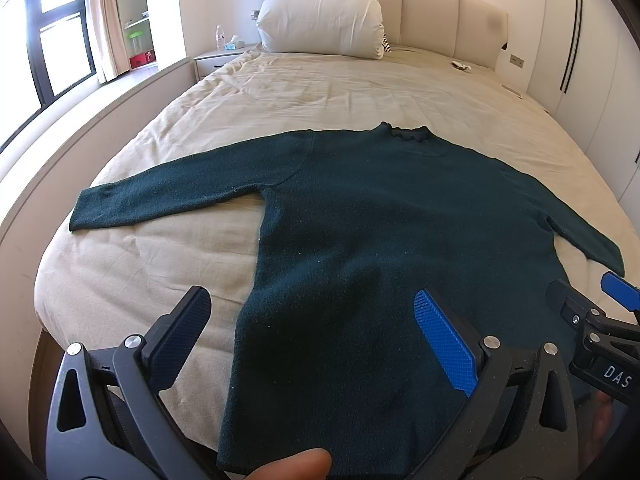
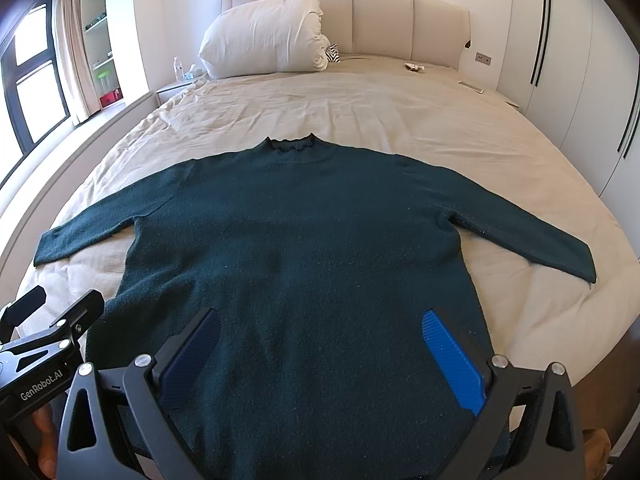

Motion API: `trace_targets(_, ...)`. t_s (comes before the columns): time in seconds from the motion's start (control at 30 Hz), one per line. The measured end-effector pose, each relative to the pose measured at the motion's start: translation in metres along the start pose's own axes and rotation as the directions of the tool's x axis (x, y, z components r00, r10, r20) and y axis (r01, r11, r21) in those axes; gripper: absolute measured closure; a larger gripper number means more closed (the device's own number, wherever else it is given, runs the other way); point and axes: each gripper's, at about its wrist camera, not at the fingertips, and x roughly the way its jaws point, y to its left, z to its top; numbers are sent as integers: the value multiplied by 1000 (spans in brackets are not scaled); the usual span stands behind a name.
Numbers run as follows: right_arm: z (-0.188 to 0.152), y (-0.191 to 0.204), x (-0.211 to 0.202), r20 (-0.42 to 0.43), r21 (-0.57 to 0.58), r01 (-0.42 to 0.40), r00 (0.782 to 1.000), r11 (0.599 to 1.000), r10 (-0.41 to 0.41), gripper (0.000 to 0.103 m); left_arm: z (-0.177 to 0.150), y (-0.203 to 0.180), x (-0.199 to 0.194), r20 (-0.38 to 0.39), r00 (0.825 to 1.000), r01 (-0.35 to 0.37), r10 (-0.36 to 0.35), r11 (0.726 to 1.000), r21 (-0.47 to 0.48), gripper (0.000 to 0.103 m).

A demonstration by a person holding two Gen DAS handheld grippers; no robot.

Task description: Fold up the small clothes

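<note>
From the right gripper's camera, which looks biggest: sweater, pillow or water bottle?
1. Sweater, though it lies nearest the camera.
2. Pillow, farther back by the headboard.
3. Water bottle, tiny on the nightstand.

The sweater [image 1: 360, 240] hem is cut off by the bottom edge in both views and partly covered by the gripper frames. In the left wrist view, the right sleeve's cuff end passes behind the right gripper [image 1: 616, 292], itself cut by the frame edge. In the right wrist view, the left gripper [image 2: 60, 308] is cut off at the left edge. A fingertip [image 1: 296, 466] shows at the bottom; the hand is out of frame. Shelf [image 2: 102, 24] contents, the bottle [image 1: 220, 37] label and a striped item [image 2: 331, 54] behind the pillow [image 2: 264, 36] are too small to identify.
</note>
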Motion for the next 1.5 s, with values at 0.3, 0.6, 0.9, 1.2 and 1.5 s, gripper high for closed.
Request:
trace_targets(0.3, 0, 0, 0, 2, -1, 2, 1000, 1000, -2, 0, -3, 1, 2, -3, 1000, 4, -4, 1000, -2, 0)
trace_targets(0.6, 0, 0, 0, 2, -2, 2, 1000, 1000, -2, 0, -3, 1, 2, -6, 1000, 4, -4, 1000, -3, 0)
trace_targets(0.9, -1, 0, 0, 3, -1, 1, 1000, 1000, -1, 0, -3, 2, 3, -7, 1000, 6, -6, 1000, -4, 0)
trace_targets(1.2, -1, 1, 0, 3, 0, 1, 1000, 1000, -1, 0, -3, 2, 3, -3, 1000, 14, -14, 1000, -6, 0)
trace_targets(1.5, 3, 4, -2, 10, -14, 2, 1000, 1000, -2, 0, 0, 2, -2, 63, 998, -25, 24, 1000, 7, 0)
